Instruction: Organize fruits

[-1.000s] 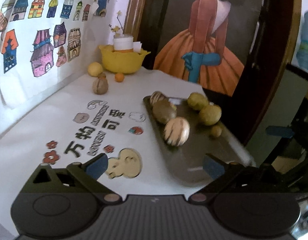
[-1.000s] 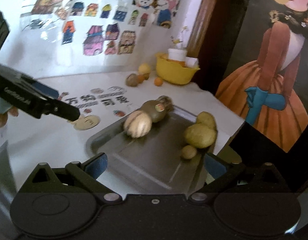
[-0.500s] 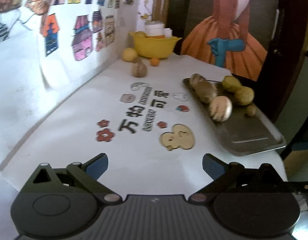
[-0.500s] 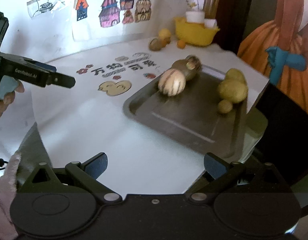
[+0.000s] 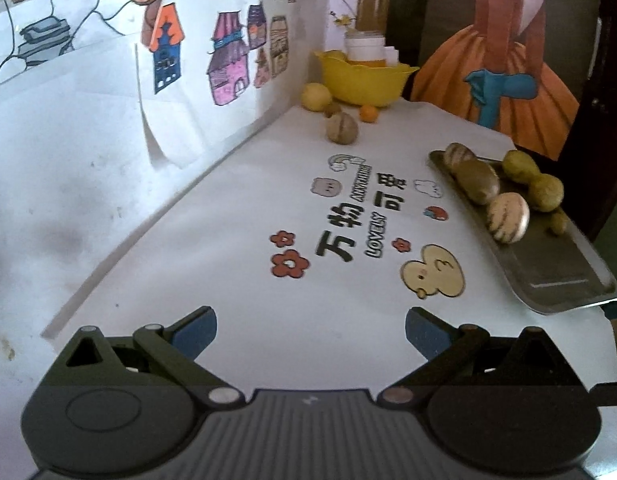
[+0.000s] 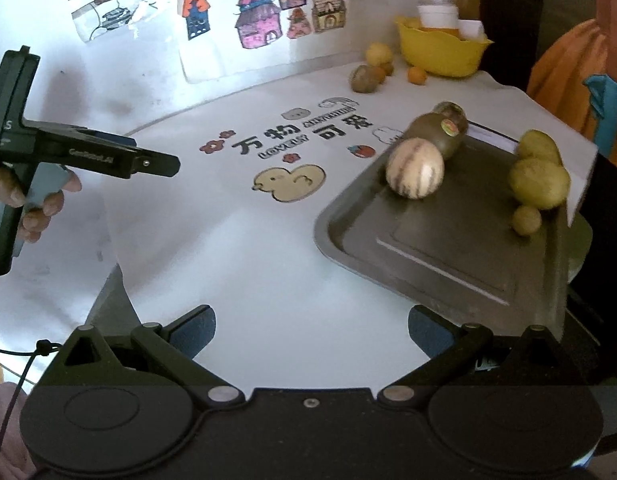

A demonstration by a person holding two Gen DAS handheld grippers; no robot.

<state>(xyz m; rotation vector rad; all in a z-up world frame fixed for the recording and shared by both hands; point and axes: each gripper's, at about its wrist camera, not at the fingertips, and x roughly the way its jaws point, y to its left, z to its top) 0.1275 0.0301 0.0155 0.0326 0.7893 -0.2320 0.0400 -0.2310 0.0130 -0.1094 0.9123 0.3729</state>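
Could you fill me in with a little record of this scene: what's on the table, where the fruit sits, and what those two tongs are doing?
Surface: white table cover with printed duck
Tray: dark metal tray at the table's right edge
Fruit on tray: striped pale melon, brown fruit with sticker, three yellow-green fruits
Fruit off tray: a few near the yellow bowl at the far corner
Left tongs: open, empty, above the table
Right tongs: open, empty, near the tray's front edge

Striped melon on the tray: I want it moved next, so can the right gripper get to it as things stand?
Probably yes. The right gripper is open and empty, and bare tray lies between it and the striped melon. The brown fruit touches only the melon's far side.
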